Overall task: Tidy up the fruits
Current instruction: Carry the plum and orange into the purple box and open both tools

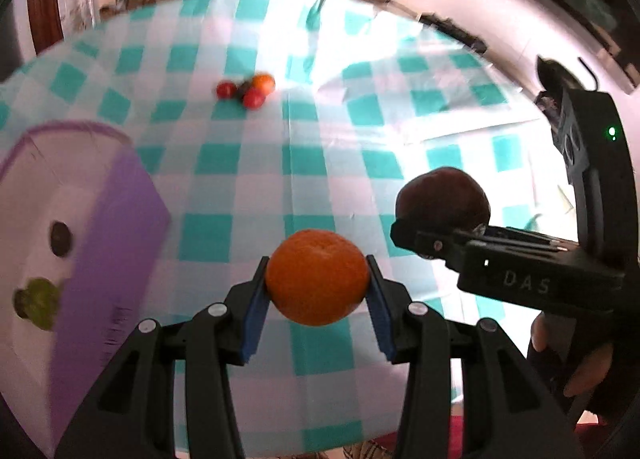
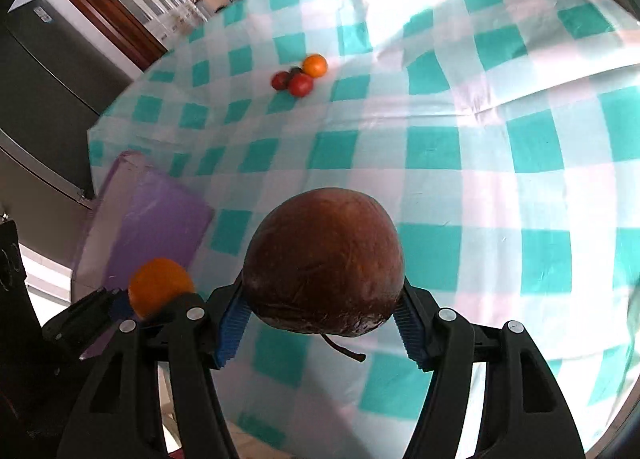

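**Both grippers loaded above the checked cloth**

Hard to read first: the table (image 2: 460,147) under its teal-and-white cloth runs off past the lens edge on the right; the purple bin (image 1: 116,243) at the left is smeared with blur, and inside it only a dark round thing (image 1: 61,239) and a greenish lump (image 1: 37,302) show, neither clear enough to name; far out on the cloth the small fruit cluster (image 2: 300,77) looks like two red pieces, an orange one and something dark tucked behind, too small to tell.

Now the hands: the right gripper (image 2: 324,309) points steeply down over the cloth, its blue pads (image 2: 231,333) pressed on both flanks of a big dark brown fruit (image 2: 324,263), stem curling out below; jaws at a middling spread, filled by that fruit. From the left wrist view a hand (image 1: 576,363) shows under its black body, partly cut by the frame edge.

The left gripper (image 1: 317,291) also tilts down, jaws narrow, clamping an orange (image 1: 317,277) between its pads, held in the air just beside the bin's near wall.
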`<state>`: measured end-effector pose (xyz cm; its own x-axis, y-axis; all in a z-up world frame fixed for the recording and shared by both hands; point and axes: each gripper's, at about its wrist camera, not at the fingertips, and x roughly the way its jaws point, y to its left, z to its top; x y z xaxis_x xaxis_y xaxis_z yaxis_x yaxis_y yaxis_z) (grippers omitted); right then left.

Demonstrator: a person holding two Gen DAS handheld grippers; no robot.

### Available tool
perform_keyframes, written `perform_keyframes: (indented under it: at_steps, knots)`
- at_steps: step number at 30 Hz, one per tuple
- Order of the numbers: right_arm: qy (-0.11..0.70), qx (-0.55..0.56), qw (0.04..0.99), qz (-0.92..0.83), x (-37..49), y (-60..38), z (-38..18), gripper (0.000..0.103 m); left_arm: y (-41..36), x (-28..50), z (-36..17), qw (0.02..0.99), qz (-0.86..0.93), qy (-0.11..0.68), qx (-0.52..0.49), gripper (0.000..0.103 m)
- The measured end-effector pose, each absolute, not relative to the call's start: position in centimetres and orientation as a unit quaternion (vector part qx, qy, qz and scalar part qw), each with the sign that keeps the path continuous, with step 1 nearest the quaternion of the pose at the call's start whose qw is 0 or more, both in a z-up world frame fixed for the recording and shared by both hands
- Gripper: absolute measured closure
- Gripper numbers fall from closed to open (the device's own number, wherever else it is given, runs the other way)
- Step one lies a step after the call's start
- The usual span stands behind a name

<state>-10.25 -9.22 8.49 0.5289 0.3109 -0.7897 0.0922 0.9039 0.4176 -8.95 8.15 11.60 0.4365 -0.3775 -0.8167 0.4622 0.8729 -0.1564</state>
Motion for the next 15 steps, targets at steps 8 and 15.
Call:
perform_keyframes:
  at_steps: [8, 15]
  knots:
    - [0.428, 0.17, 0.88, 0.114, -10.6, -1.2, 15.0, 0.04, 17.5, -11.0, 18.0, 0.892, -0.215, 0.397, 0.003, 0.058]
    - [0.435, 0.112, 0.87, 0.204, -8.2, 8.0, 18.0, 0.04, 27.9, -11.6, 18.0, 0.902, -0.113, 0.407, -0.09, 0.058]
